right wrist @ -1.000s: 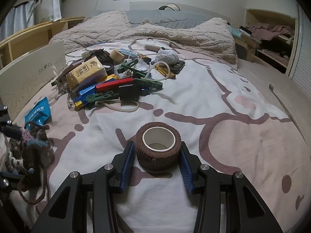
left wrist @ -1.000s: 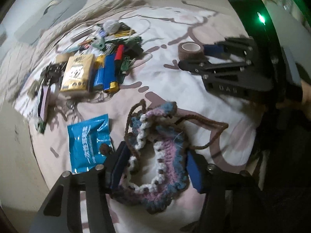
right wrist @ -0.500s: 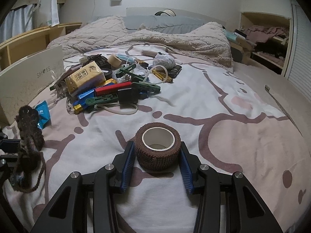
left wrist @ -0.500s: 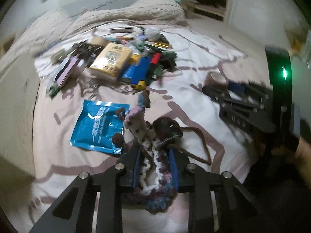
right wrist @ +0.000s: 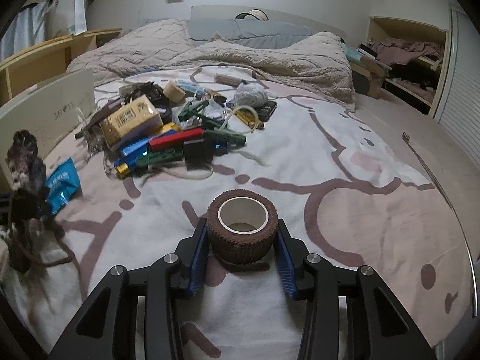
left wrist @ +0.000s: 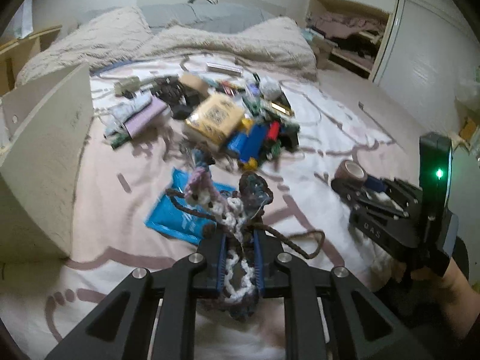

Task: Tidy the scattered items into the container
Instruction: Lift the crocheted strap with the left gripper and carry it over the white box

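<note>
In the left wrist view, the left gripper is clenched on a crocheted pouch of pink, blue and white yarn; its jaws have just been closing, and the pouch is squeezed between the blue pads, bunched up and lifted off the bed. A brown drawstring loops out to the right of the jaws. Just behind the pouch a blue foil packet lies flat on the sheet. Farther back sits a scattered pile of small items, a yellow box and blue and red sticks among them. A pale cardboard box, the container, stands at the left edge of the bed. To the right, the right gripper holds a brown tape roll.

In the right wrist view, the right gripper is grasping the brown tape roll, its blue pads pressed against both sides, the roll standing with its white core facing up, low over the bed. The pile lies beyond it, well apart. At the far left the crocheted pouch hangs raised, with the blue foil packet just beside it and the cardboard box behind.
</note>
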`<state>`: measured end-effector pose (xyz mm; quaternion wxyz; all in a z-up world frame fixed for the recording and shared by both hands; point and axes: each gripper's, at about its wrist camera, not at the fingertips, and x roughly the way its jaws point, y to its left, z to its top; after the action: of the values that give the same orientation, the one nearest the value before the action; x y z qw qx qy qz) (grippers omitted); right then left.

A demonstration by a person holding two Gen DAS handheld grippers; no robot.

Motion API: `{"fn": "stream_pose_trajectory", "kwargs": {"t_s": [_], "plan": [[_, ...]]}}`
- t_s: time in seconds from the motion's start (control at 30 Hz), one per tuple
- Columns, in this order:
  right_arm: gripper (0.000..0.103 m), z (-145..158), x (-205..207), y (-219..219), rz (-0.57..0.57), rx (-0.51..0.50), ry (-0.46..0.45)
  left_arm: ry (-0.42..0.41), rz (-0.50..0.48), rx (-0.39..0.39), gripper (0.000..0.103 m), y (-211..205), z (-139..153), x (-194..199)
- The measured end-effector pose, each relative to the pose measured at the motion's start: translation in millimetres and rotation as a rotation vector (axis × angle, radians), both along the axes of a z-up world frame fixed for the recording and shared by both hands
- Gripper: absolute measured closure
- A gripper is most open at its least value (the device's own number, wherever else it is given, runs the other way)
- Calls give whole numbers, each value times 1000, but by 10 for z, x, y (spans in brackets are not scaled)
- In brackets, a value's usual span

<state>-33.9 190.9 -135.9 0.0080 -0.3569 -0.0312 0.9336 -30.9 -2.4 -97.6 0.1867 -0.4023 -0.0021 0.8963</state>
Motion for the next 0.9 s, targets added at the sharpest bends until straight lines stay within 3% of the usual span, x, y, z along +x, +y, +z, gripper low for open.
{"fn": "stream_pose_trajectory", "kwargs": {"t_s": [0.47,0.9], "plan": [[60,702,-23,-44,-45,6,129,170,14,85,87,-33,686,-209],[60,1240,-267,-286,8,-13,235,304,35,136,87,-62,1322,-485]]}}
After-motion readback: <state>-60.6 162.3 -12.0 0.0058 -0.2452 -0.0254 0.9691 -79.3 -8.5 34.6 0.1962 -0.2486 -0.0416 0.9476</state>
